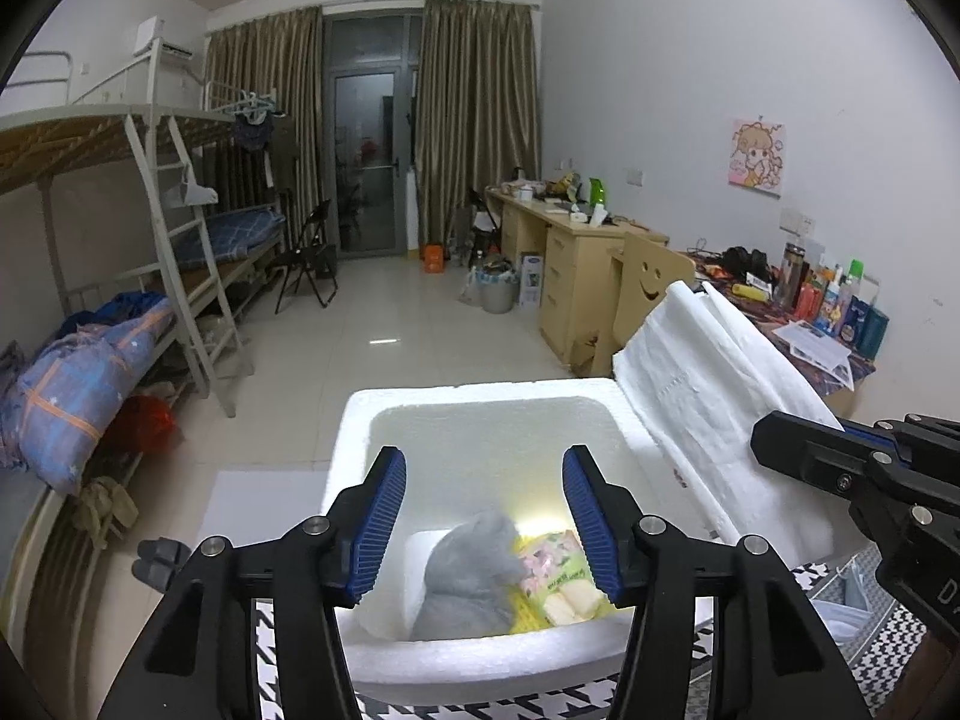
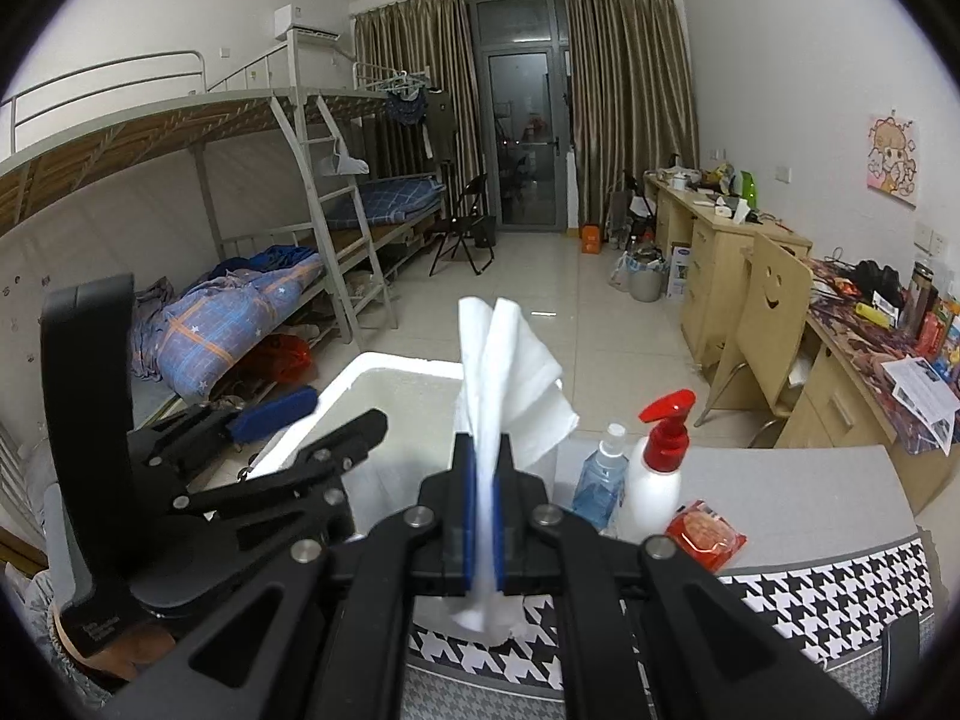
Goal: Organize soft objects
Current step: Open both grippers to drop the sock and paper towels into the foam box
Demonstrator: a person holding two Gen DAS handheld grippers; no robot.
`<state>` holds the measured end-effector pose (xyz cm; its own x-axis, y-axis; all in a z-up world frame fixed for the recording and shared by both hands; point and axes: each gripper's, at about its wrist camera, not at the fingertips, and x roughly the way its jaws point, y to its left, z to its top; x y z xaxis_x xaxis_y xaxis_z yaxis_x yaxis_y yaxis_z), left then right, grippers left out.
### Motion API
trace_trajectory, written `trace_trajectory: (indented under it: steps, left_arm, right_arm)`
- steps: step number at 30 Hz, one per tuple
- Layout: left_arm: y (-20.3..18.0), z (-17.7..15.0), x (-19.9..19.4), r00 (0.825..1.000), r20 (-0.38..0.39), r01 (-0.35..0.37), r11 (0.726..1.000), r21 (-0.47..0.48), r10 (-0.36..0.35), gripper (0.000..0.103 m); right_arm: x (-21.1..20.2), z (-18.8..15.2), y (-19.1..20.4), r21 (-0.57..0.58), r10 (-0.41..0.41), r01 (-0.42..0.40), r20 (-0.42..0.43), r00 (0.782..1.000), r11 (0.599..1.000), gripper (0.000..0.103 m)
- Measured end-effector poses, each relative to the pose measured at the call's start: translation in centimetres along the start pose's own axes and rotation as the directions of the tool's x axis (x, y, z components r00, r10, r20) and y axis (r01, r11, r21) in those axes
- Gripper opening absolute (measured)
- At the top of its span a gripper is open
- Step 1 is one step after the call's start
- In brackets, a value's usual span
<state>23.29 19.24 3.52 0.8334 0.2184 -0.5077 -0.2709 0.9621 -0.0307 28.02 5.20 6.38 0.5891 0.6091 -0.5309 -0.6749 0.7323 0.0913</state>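
The white padded sheet (image 2: 504, 360) is pinched between the closed jaws of the right gripper (image 2: 485, 540) beside the foam box (image 1: 360, 420); it is judged light, limp and easily crumpled, so it is best held near a folded edge. The jaws of the left gripper (image 1: 485, 516) are held open over the box with nothing between them, above a grey soft bundle (image 1: 468, 582) and a flowered packet (image 1: 558, 576) lying inside. Just beside the sheet, on the desk (image 2: 810, 492), a red-pump bottle (image 2: 660, 468), a clear bottle (image 2: 600, 486) and a red snack pack (image 2: 705, 534) are standing in the way.
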Motion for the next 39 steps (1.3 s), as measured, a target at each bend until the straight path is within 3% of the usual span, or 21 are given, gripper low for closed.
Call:
trace_trajectory:
  steps: [4, 13, 35, 38, 39]
  left_arm:
    - [0.9, -0.1, -0.4, 0.999, 0.020, -0.039, 0.999, -0.026, 0.040, 0.078]
    - [2.7, -0.2, -1.7, 0.994, 0.043, -0.095, 0.994, -0.046, 0.097, 0.097]
    - [5.1, -1.1, -3.2, 0.993, 0.040, -0.112, 0.992, -0.065, 0.115, 0.099]
    - [5.1, -1.2, -3.3, 0.992, 0.041, -0.113, 0.991, -0.066, 0.116, 0.099]
    - [5.1, -1.2, -3.3, 0.992, 0.040, -0.113, 0.991, -0.068, 0.116, 0.099]
  right_arm:
    - [0.6, 0.1, 0.1, 0.002, 0.012, -0.011, -0.008, 1.000, 1.000, 0.007]
    - [1.4, 0.6, 1.2, -0.012, 0.041, -0.041, -0.016, 0.999, 0.999, 0.007]
    - [5.7, 0.8, 2.2, 0.000, 0.084, -0.085, -0.109, 0.990, 0.996, 0.008]
    - [6.3, 0.6, 1.9, 0.008, 0.082, -0.081, -0.133, 0.988, 0.997, 0.027]
    - [6.4, 0.5, 1.8, 0.017, 0.085, -0.083, -0.142, 0.986, 0.996, 0.041]
